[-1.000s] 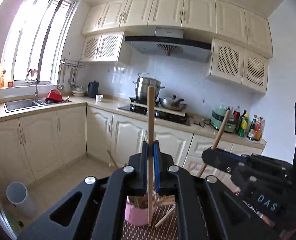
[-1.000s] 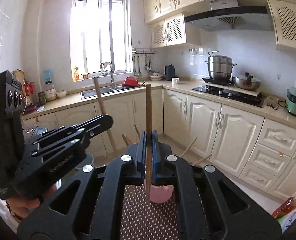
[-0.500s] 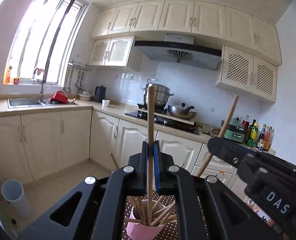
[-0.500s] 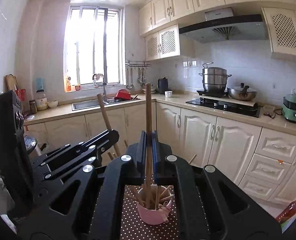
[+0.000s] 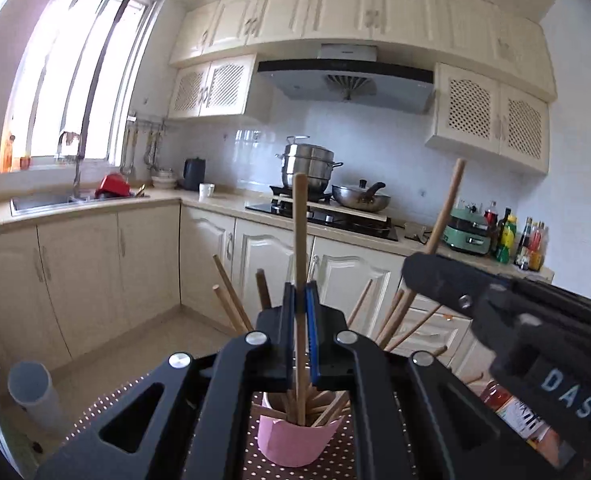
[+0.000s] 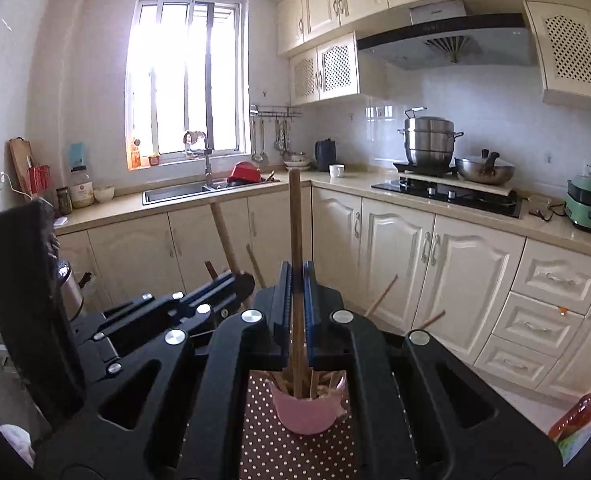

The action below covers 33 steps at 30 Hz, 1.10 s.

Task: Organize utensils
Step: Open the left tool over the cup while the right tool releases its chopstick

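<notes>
We see the left gripper clenched on a pale stick, upright over the pink cup. The right gripper grasps a darker stick; its lower end seems inside the cup.

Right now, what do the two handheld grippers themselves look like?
Both are matte black. The left gripper has blue strips lining the inner faces of its narrow jaws, round silver bolts and cut-out linkage arms. The right gripper matches it, and its body carries white "DAS" lettering in the left wrist view. No cables or sleeves visible.
</notes>
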Motion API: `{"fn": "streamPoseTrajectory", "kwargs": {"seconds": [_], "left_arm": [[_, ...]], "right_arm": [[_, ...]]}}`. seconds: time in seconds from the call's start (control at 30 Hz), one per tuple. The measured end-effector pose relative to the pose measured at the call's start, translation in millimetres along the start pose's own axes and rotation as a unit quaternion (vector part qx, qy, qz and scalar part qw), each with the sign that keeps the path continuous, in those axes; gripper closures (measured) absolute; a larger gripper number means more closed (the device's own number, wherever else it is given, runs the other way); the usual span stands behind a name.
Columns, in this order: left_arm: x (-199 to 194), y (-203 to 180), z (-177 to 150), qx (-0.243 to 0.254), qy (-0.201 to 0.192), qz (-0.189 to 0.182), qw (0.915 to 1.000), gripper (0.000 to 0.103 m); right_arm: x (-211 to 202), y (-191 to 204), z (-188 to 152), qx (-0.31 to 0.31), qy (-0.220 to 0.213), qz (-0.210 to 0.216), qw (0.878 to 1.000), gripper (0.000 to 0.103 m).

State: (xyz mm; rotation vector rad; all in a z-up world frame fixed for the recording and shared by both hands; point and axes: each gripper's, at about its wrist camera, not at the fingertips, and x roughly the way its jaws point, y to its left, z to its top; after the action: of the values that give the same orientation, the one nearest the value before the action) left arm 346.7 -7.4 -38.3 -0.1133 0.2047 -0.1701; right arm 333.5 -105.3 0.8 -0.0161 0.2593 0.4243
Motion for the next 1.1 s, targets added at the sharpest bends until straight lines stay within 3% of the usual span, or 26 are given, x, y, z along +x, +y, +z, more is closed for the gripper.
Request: {"fn": "streamPoseTrajectory", "kwargs": {"seconds": [0.27,0.33,0.73,1.1], "left_arm": [[-1,0,-5,0.022,0.01,0.016,0.9996,0.094],[0,3,-5,0.014,0.023,0.013,0.9996,0.082],[-9,14,-1,-0.014,0.037,0.009,0.9992,0.051],[-53,2,12,0.013,0.005,0.022,0.9997,0.041]], "right_arm": [[5,-1,-19,-0.001,0.02,-0.006,1.0,0.097],[8,-2,-22,0.0,0.03,-0.007,1.0,0.097],[5,-12,-28,0.026,0.038,-0.009,0.999,0.096],[-19,-17,-26,0.043,0.024,-0.01,0.999,0.095]]}}
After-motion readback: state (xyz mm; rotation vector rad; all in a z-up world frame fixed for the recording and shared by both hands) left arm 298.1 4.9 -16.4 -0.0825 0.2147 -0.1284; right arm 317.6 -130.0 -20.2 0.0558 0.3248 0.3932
